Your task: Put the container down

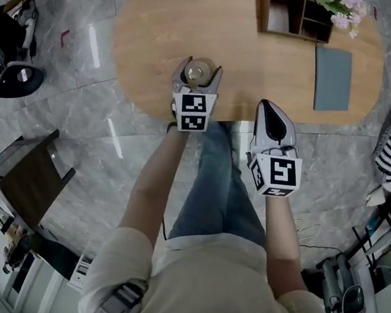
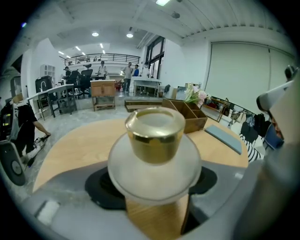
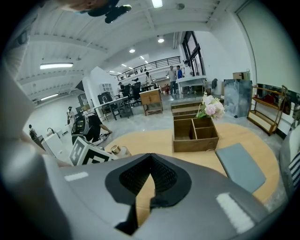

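The left hand-held gripper is clamped on the container, a frosted glass jar with a gold lid. The jaws stand wide because the round body fills the gap between them, one dark pad on each side. The jar sits upright in the grip, lid up, which suits setting it down on its base without tipping. It is held over the near edge of the surface, towards the left end; bare wood shows directly beneath it, but whether the base touches the wood cannot be told.

The right hand-held gripper has its jaws drawn together at the tips with nothing between them. It hangs just off the near edge, to the right of the left one, apparently only standing by, since one grip carries the jar.

Further out, a wooden compartment box stands at the far edge with flowers beside it, and a grey mat lies flat near the right end. Both are well apart from the jar, so the wood below it is free for the placement.
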A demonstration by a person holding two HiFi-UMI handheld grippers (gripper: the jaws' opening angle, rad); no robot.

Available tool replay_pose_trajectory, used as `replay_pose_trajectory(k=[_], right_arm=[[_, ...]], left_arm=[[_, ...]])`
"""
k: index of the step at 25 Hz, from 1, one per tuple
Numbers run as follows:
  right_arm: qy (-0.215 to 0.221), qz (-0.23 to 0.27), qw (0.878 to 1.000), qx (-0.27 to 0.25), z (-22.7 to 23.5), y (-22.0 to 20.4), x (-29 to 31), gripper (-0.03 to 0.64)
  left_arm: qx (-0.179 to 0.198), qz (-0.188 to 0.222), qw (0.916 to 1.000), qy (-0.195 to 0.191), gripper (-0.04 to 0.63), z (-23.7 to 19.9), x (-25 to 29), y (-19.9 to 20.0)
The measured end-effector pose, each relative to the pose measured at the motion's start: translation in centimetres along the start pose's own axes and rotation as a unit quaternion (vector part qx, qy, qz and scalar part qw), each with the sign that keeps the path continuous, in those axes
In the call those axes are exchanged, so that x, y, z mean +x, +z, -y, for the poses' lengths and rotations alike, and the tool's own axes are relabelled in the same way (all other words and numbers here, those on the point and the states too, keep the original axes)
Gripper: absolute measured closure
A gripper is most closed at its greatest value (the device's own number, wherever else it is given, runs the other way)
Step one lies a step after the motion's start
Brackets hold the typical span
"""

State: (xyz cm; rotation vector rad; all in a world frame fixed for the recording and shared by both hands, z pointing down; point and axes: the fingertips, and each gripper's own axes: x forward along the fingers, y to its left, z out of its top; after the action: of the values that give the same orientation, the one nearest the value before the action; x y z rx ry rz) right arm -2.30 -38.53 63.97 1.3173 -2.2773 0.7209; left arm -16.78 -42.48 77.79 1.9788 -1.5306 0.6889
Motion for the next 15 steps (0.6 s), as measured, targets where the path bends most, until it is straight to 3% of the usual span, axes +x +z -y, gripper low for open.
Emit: replay_pose_trajectory(k=[11,15], right_arm=[[-0.003,-0.010,1.000,0.012,0.3,-1.7,2.1,0.617],[-0.004,-0.011,1.000,0.016,0.3,-2.0,2.2,0.617]], left_arm=[[0.043,-0.016,0.9990,-0.003,0.255,-0.3,4.0,-2.3],[0.079,-0.021,0.9966,-0.001,0.253,0.1,4.7,-2.5]])
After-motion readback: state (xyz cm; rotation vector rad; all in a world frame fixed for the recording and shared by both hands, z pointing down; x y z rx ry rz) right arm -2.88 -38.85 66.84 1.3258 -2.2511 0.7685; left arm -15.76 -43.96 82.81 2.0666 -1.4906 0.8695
